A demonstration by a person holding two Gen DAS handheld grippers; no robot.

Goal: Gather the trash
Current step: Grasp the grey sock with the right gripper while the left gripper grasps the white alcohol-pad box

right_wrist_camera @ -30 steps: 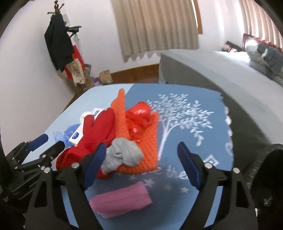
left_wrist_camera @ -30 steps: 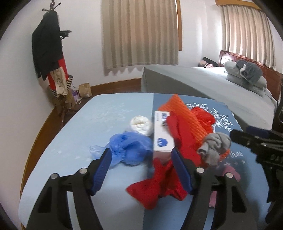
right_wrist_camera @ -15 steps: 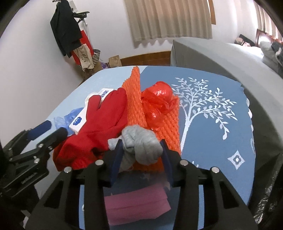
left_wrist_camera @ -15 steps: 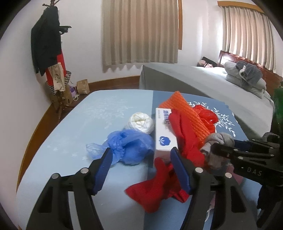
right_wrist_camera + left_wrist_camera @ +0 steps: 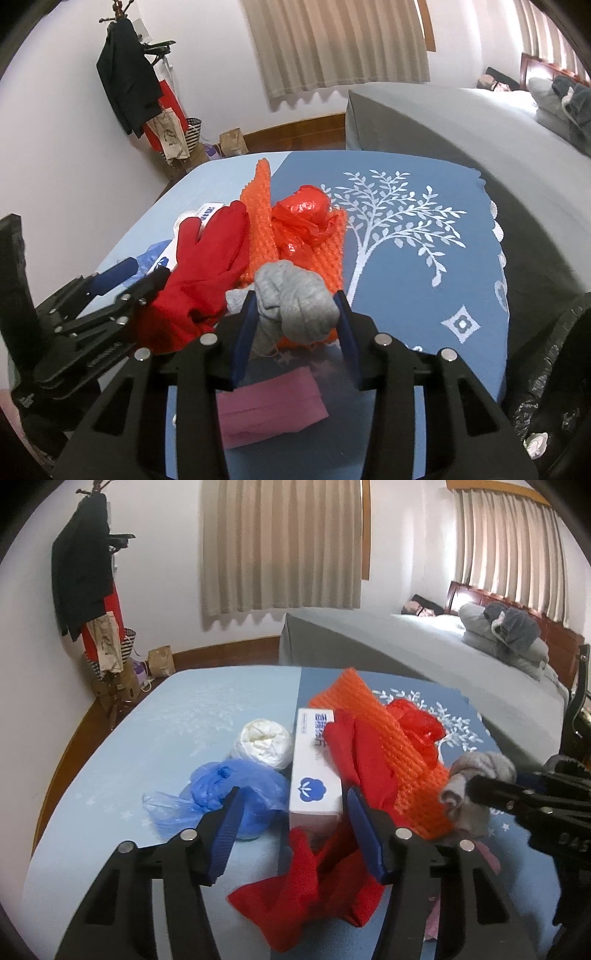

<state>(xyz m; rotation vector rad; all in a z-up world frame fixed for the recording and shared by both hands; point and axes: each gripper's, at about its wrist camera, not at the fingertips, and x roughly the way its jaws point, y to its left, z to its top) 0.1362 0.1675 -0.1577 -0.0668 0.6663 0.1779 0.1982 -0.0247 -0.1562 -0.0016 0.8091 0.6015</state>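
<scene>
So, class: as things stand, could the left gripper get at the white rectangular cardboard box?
Probably yes: the left gripper, jaws closing, already frames the box, though red cloth drapes its right side.

L hand-held gripper [image 5: 291, 814] jaws closing; R hand-held gripper [image 5: 295, 314] clamped, both angled down.

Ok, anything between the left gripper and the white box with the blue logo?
Nothing in front: the near end of the white box shows in the gap of the left gripper, whose jaws are closing, untouched. But the red cloth drapes over its right edge and the blue plastic bag crowds its left, so the fingers may catch both.
</scene>
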